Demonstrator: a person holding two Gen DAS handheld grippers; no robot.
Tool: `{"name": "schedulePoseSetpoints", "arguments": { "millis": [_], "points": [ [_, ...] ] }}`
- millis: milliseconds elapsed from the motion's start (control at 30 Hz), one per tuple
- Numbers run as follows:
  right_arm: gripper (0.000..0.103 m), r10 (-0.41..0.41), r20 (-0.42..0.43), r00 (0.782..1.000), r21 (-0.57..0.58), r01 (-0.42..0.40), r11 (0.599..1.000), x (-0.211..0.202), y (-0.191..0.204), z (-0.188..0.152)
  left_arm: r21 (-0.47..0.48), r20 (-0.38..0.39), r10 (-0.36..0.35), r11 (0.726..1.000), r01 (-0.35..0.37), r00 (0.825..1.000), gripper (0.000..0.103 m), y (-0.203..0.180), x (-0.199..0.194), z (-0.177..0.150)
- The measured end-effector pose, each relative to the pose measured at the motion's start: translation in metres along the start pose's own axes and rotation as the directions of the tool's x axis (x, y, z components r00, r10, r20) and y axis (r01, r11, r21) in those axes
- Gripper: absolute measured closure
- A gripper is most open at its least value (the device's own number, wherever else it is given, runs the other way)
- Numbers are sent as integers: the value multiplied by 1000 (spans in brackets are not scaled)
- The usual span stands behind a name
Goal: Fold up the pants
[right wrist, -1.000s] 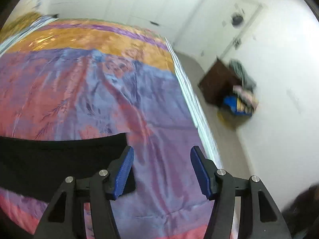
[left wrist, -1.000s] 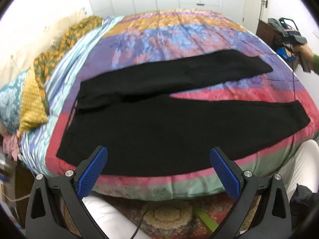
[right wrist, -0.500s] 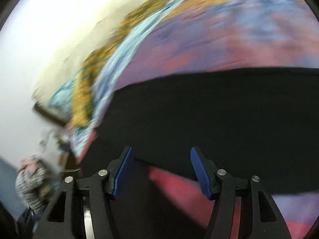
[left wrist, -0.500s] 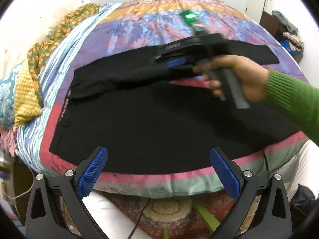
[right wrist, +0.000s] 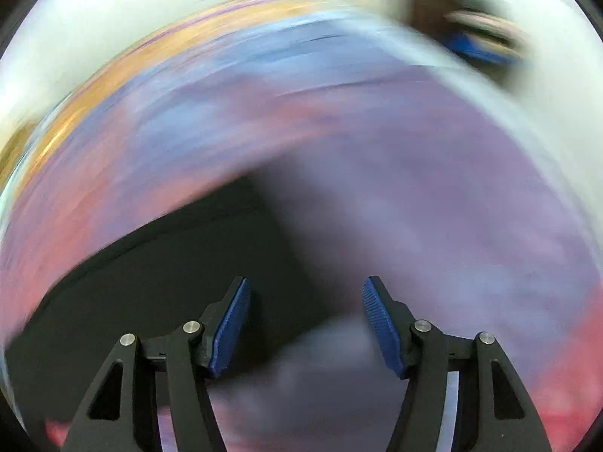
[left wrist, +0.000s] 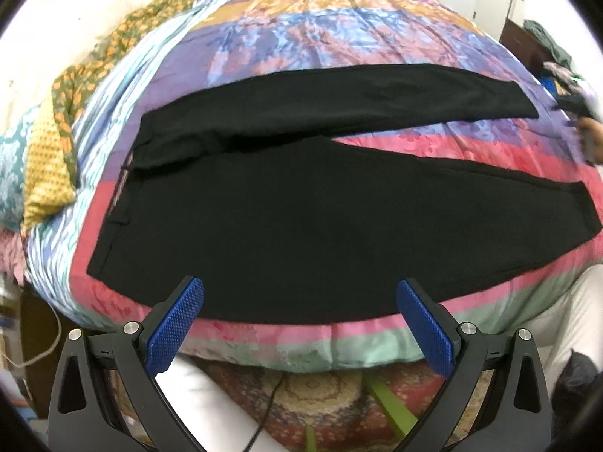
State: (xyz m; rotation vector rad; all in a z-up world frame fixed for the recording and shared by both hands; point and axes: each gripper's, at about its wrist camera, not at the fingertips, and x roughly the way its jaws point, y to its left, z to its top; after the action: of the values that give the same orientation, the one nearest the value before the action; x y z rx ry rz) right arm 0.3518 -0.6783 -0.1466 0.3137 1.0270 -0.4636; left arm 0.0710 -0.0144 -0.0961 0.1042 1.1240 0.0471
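Observation:
Black pants (left wrist: 301, 203) lie flat on the bed, waist at the left, the two legs spread apart and pointing right. My left gripper (left wrist: 299, 324) is open and empty, held above the near edge of the bed over the near leg. My right gripper (right wrist: 305, 324) is open and empty; its view is blurred by motion and shows the cuff end of a black pant leg (right wrist: 196, 282) just under and left of the fingers. In the left wrist view the right gripper (left wrist: 580, 113) is a blur at the far right, beside the far leg's cuff.
The bed has a colourful striped bedspread (left wrist: 339, 30). Patterned pillows and cloths (left wrist: 49, 165) lie at the left edge. A dark dresser with clothes (left wrist: 535, 41) stands at the back right. A patterned rug (left wrist: 320, 395) and a cable are on the floor below.
The right hand and gripper, half a second ago across the middle of the pants, have swung away to the far right near the far leg's cuff. The left gripper barely moved.

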Motion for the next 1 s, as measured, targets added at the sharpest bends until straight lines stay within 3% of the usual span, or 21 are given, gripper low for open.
{"name": "schedulePoseSetpoints", "arguments": {
  "millis": [67, 100, 167, 200, 267, 333, 367, 400, 433, 533, 567, 600, 667, 733, 800, 867, 933, 1000],
  "points": [
    [39, 18, 57, 998, -19, -16, 1000, -38, -39, -10, 0, 2, -18, 1000, 18, 1000, 1, -1, 10, 7],
    [37, 71, 64, 995, -60, -67, 996, -60, -44, -26, -7, 8, -40, 999, 40, 999, 1, -1, 15, 11],
    [33, 221, 20, 975, -118, -217, 969, -91, -30, -70, -24, 16, -88, 996, 89, 996, 1, -6, 24, 20],
    [28, 312, -24, 950, -143, -312, 939, -104, -16, -98, -36, 22, -128, 991, 129, 992, 1, -12, 33, 27],
    [26, 490, -155, 858, -185, -513, 839, -126, 24, -173, -46, 45, -179, 982, 181, 983, 1, -25, 46, 34],
    [26, 615, -319, 722, -191, -684, 704, -142, 77, -254, -39, 59, -191, 980, 193, 980, 1, -37, 60, 36],
    [26, 639, -390, 663, -173, -735, 656, -145, 99, -288, -22, 49, -170, 985, 171, 984, 1, -44, 73, 35],
    [27, 642, -440, 628, -158, -758, 633, -143, 112, -310, -5, 25, -137, 990, 138, 990, 1, -47, 84, 33],
    [26, 632, -475, 612, -154, -765, 625, -141, 121, -331, 12, -11, -97, 995, 97, 995, 1, -47, 97, 28],
    [31, 606, -414, 679, -152, -708, 689, -136, 93, -333, 6, -99, 2, 1000, -1, 995, 1, -19, 118, 7],
    [31, 582, -373, 722, -129, -662, 738, -132, 70, -322, -26, -107, 6, 1000, -9, 994, 0, -2, 118, 0],
    [29, 527, -315, 790, -85, -576, 813, -127, 33, -303, -51, -107, 5, 999, -10, 994, 0, 10, 117, -4],
    [28, 373, -243, 896, -4, -385, 923, -121, -34, -273, -114, -106, 27, 993, -39, 994, 1, 45, 108, -13],
    [27, 283, -196, 939, 33, -282, 959, -128, -77, -251, -141, -87, 69, 987, -81, 994, 1, 68, 95, -12],
    [26, 241, -153, 958, 8, -243, 970, -146, -95, -241, -171, -43, 76, 982, -83, 996, 1, 84, 83, -1],
    [23, 253, -127, 959, -46, -260, 964, -168, -91, -233, -201, 1, 63, 978, -62, 998, 1, 91, 78, 14],
    [23, 295, -132, 946, -99, -308, 946, -172, -56, -229, -222, 46, 57, 974, -45, 997, 1, 94, 78, 41],
    [23, 362, -172, 916, -148, -388, 910, -168, 7, -237, -236, 102, 76, 971, -50, 992, 1, 93, 81, 60]
  ]
}}
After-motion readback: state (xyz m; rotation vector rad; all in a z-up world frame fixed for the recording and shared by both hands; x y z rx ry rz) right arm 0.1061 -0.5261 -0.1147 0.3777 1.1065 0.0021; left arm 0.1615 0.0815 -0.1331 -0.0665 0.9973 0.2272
